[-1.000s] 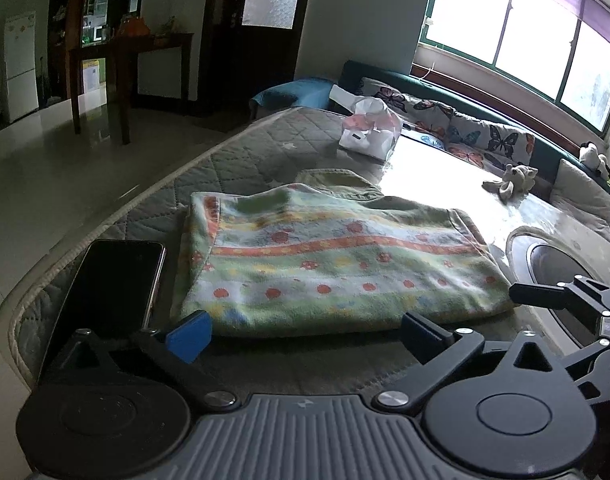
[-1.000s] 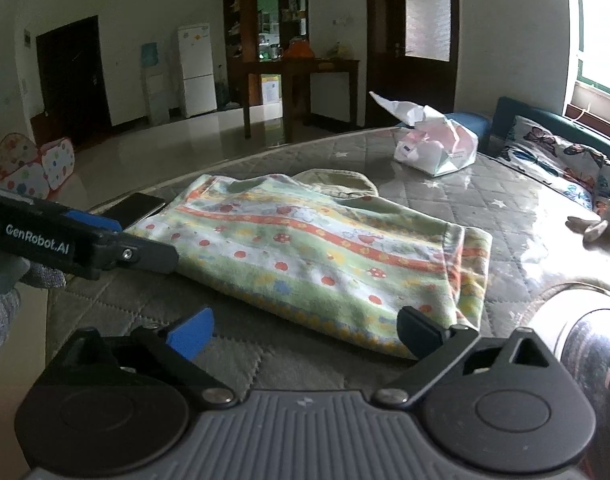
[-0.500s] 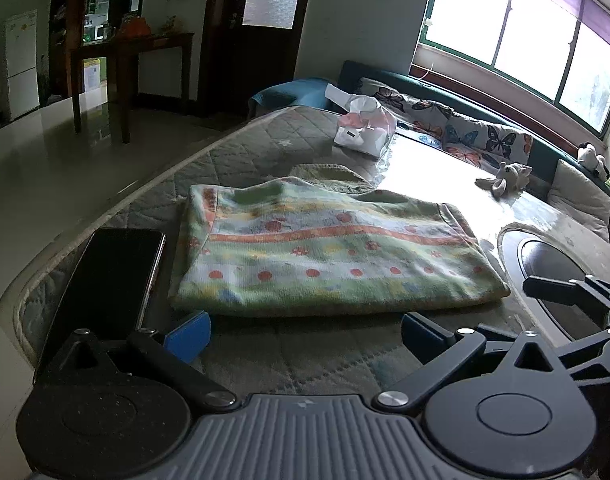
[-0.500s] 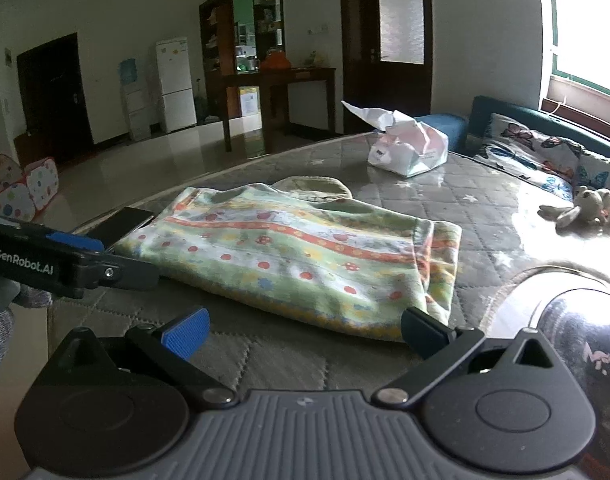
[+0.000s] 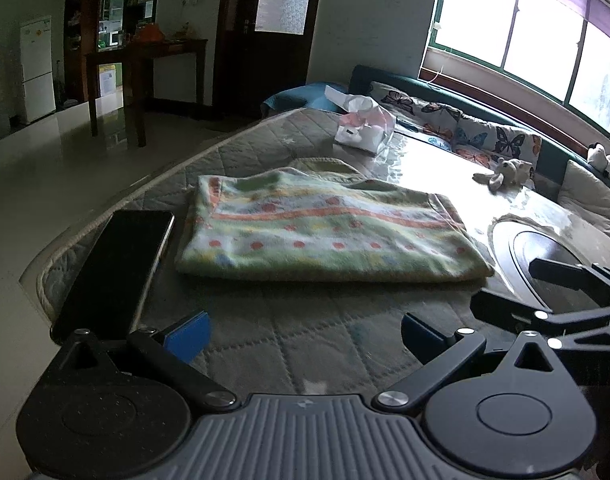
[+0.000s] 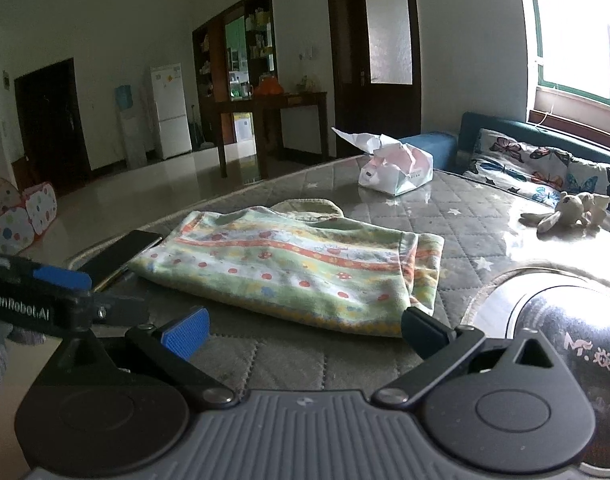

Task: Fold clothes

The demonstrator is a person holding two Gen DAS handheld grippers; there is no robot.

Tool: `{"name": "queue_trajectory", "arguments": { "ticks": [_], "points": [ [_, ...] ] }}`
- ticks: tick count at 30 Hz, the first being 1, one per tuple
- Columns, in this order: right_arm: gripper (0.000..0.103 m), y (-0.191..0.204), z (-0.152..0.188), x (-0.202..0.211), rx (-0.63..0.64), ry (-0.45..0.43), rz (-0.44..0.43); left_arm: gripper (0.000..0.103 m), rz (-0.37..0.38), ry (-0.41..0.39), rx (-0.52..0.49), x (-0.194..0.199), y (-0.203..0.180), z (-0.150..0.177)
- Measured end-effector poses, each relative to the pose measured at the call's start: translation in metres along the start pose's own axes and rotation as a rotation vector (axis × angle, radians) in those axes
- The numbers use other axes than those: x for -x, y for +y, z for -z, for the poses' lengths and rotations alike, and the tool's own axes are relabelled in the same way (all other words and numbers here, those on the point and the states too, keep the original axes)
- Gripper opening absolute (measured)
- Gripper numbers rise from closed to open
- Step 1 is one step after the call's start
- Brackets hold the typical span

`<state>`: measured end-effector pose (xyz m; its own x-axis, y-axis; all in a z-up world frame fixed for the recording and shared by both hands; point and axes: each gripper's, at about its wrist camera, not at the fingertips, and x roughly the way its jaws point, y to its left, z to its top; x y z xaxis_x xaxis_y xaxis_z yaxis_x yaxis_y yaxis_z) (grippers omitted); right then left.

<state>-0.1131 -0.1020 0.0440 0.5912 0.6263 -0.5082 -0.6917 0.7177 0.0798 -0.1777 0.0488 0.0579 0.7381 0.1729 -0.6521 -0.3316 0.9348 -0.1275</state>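
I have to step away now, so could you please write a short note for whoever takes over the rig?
Left claw: open, empty, held just short of the cloth.
Right claw: open, empty, at the cloth's near edge.
The patterned cloth lies folded flat on the mattress, with a phone beside it on the left.
Done: the cloth looks folded into a neat rectangle.
Left: possibly one more fold; a second garment peeks out behind it.

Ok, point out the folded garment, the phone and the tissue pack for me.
folded garment [image 5: 325, 236], left wrist view, middle of the striped top layer.
phone [image 5: 117, 268], left wrist view, centre of the dark screen.
tissue pack [image 6: 397, 168], right wrist view, front face of the crumpled white wrapper.
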Motion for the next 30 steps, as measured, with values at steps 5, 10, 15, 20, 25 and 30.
{"name": "queue_trajectory", "arguments": {
  "ticks": [5, 10, 15, 20, 25, 30],
  "points": [
    [0.103, -0.009, 0.005, 0.008, -0.017, -0.019, -0.015, 0.103, -0.03, -0.005, -0.011, 0.006, -0.018, 0.008],
    [0.103, -0.018, 0.009, 0.015, -0.034, -0.038, -0.029, 0.103, -0.064, -0.008, -0.005, 0.009, -0.03, 0.013],
    [0.103, -0.025, 0.012, 0.02, -0.035, -0.052, -0.043, 0.103, -0.113, -0.01, 0.003, 0.01, -0.038, 0.015],
    [0.103, -0.03, 0.013, 0.019, -0.042, -0.044, -0.047, 0.103, -0.14, -0.008, 0.012, 0.009, -0.042, 0.014],
    [0.103, -0.029, 0.013, 0.017, -0.023, -0.029, -0.031, 0.103, -0.148, -0.019, 0.02, 0.008, -0.043, 0.016],
    [0.103, -0.026, 0.017, 0.017, -0.042, -0.025, -0.013, 0.103, -0.138, -0.013, -0.004, 0.004, -0.041, 0.019]
  ]
}}
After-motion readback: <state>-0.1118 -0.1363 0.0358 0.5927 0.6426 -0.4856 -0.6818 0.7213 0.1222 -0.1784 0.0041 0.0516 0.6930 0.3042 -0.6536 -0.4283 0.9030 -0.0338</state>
